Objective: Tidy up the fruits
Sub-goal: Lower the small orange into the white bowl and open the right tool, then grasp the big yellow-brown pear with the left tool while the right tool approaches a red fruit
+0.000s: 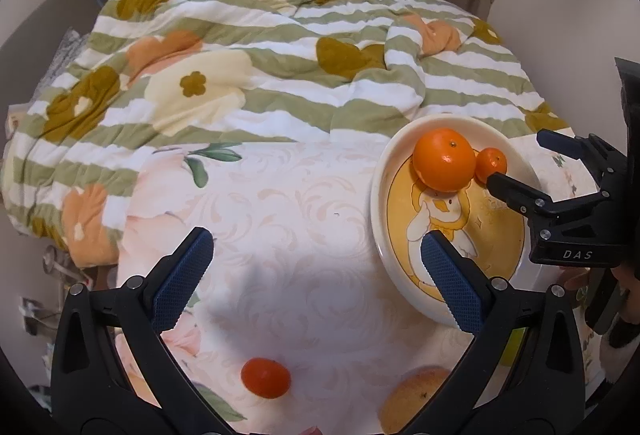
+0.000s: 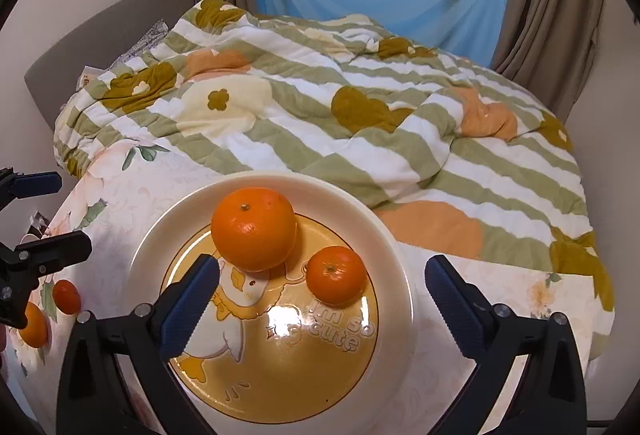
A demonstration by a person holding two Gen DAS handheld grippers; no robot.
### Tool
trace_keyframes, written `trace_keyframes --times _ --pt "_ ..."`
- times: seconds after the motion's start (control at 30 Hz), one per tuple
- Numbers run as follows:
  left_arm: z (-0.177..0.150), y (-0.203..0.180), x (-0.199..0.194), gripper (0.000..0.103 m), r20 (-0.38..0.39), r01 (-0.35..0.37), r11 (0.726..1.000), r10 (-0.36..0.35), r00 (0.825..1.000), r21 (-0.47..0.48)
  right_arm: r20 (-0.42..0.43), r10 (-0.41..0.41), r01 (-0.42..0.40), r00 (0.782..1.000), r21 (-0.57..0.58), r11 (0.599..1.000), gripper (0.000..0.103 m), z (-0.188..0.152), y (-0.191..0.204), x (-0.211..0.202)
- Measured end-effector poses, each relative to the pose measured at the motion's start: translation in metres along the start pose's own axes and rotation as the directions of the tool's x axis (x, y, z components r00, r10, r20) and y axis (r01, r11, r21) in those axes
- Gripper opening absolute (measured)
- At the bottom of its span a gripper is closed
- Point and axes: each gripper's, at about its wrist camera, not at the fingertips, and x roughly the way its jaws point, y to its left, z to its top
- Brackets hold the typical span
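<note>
With two oranges already on the plate (image 2: 400, 247) and both the left gripper (image 1: 316, 271) and right gripper (image 2: 322, 299) wide open and empty, lower the left squarely over the small tangerine (image 1: 266, 377) on the cloth and close gently

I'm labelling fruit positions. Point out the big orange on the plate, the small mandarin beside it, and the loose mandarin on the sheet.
big orange (image 2: 254, 229), right wrist view, middle of its peel.
small mandarin (image 2: 337, 275), right wrist view, near its stem dimple.
loose mandarin (image 1: 265, 377), left wrist view, centre of its skin.
</note>
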Motion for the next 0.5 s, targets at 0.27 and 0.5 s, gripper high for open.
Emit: trace_keyframes --times 0.27,0.5 --pt "-0.004 0.000 -0.039 0.103 0.066 -0.019 1.000 0.017 0.998 0.022 0.032 -0.023 0.023 0.999 0.028 0.999 0.102 0.001 0.003 -0.040" --pt "-0.016 -0.001 -0.091 0.103 0.142 -0.015 0.999 0.008 0.990 0.052 0.055 -0.067 0.062 0.996 0.093 0.994 0.102 -0.009 0.008 -0.098"
